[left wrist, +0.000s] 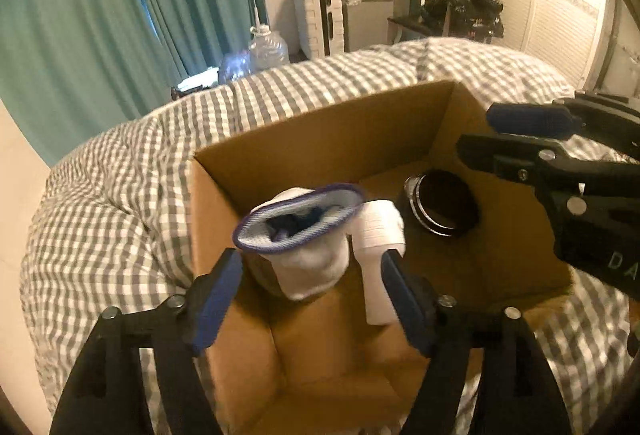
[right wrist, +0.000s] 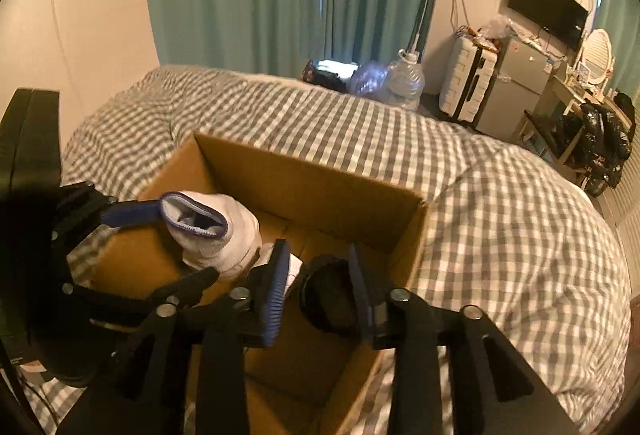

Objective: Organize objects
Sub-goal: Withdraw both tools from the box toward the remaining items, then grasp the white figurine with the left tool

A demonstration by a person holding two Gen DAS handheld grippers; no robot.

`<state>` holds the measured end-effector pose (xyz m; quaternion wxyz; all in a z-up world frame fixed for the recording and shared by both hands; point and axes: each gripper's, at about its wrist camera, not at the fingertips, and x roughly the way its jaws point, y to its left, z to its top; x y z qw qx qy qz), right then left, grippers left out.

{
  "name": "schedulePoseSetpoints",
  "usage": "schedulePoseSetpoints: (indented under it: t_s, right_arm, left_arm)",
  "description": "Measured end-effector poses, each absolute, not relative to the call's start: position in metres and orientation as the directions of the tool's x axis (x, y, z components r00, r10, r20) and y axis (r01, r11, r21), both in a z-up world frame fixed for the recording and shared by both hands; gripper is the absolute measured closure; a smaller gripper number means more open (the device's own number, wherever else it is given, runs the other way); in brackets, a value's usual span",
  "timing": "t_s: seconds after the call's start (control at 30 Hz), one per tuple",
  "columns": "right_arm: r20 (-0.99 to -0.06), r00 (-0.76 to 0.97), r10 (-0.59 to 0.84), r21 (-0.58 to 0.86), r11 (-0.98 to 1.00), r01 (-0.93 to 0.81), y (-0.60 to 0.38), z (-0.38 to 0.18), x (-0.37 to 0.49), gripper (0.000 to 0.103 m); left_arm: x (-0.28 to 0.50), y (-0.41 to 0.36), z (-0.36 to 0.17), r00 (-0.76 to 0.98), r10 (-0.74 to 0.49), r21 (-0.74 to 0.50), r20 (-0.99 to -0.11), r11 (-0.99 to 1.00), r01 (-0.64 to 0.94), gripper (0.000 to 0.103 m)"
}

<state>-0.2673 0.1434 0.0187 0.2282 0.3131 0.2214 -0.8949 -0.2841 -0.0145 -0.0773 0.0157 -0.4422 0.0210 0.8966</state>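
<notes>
Sock [left wrist: 304, 235]: one rolled white sock with a purple cuff, above the left half of the cardboard box [left wrist: 320, 139], apparently mid-drop; no pad seen pressing on it.
White bottle [left wrist: 378, 247]: one, plastic, neck down, just beside the sock on its right, close against the left gripper's right pad; contact not clear.
Black ring object [left wrist: 440, 203]: one round black item with a metal rim, possibly a lens or lid, on the box floor at the right side.
Box: one, open-topped, on the checked duvet [left wrist: 120, 215]; three items in or over it.
Left gripper [left wrist: 312, 299]: jaws wide apart, gripping nothing; sock and bottle sit in front of the gap.
Right gripper [right wrist: 320, 287]: jaws partly apart, empty, directly over the black ring object in the right-wrist view.
Step in hand (judged): releasing items into the box.
Doing it well: keep both sets of jaws apart and lift straight up, so pads do not snag the sock's cuff or tip the bottle; clear the box walls before swinging away.
Count: grippers two; sock one; bottle one; ring object one; box one.
</notes>
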Motion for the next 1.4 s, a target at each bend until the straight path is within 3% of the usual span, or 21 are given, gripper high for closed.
schedulePoseSetpoints:
  t_s: [0.2, 0.3, 0.57, 1.03, 1.4]
  right_arm:
    - [-0.608, -0.739, -0.290, -0.271, -0.799, 0.536, 0.152, 0.051, -0.231, 0.039]
    - [-0.602, -0.742, -0.293, -0.275, -0.797, 0.538, 0.157, 0.062, -0.211, 0.035]
    - [-0.560, -0.775, -0.293, -0.309, -0.794, 0.524, 0.180, 0.084, -0.144, 0.014]
    - [-0.573, -0.754, -0.320, -0.324, -0.757, 0.567, 0.206, 0.058, -0.044, 0.011]
    - [-0.599, -0.758, -0.257, -0.345, -0.771, 0.534, 0.220, -0.031, -0.022, 0.011]
  left_arm:
    - [-0.258, -0.021, -0.045, -0.640, 0.005, 0.020, -0.769, -0.999, -0.031, 0.020]
    - [-0.239, -0.025, -0.027, -0.664, 0.003, 0.005, -0.748, -1.000, -0.010, 0.010]
    - [-0.185, -0.025, 0.006, -0.694, -0.068, 0.031, -0.717, -0.997, 0.066, 0.006]
    - [-0.085, 0.003, -0.023, -0.657, -0.135, 0.071, -0.742, -0.990, 0.123, 0.006]
    - [-0.044, 0.021, -0.091, -0.599, -0.118, 0.013, -0.792, -0.984, 0.176, 0.006]
